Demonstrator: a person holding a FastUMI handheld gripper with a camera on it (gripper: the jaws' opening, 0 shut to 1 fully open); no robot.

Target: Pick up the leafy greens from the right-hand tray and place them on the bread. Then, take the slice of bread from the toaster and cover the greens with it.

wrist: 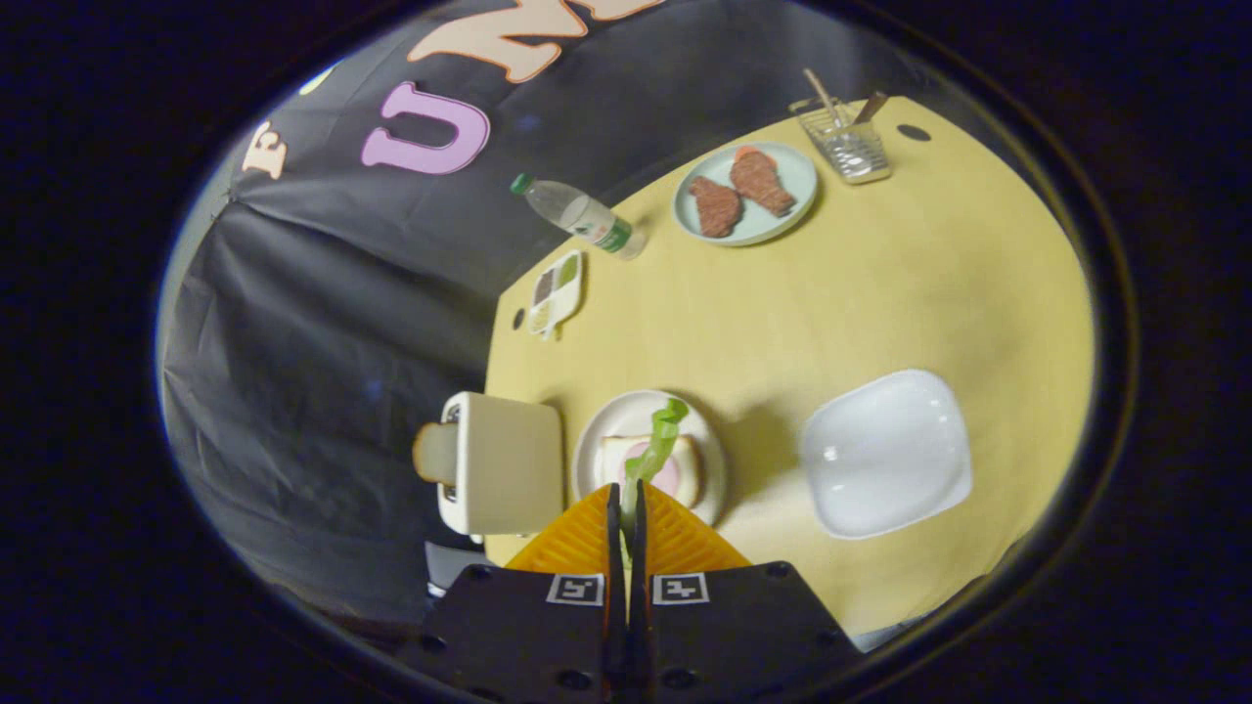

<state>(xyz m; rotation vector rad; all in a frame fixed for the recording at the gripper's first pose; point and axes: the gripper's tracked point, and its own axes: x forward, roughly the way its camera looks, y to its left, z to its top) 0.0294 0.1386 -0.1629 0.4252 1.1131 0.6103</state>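
My gripper is shut on a strip of leafy greens, which hangs from between the fingertips. The greens dangle over a slice of bread with a pink slice of ham on a round white plate just ahead of the fingers. Left of that plate stands a cream toaster with a slice of bread sticking out of its slot. To the right of the round plate lies a square white tray with nothing on it.
Farther across the yellow table sit a pale green plate with two brown meat patties, a wire holder with utensils, a lying water bottle and a small sauce dish. The table edge runs past the toaster.
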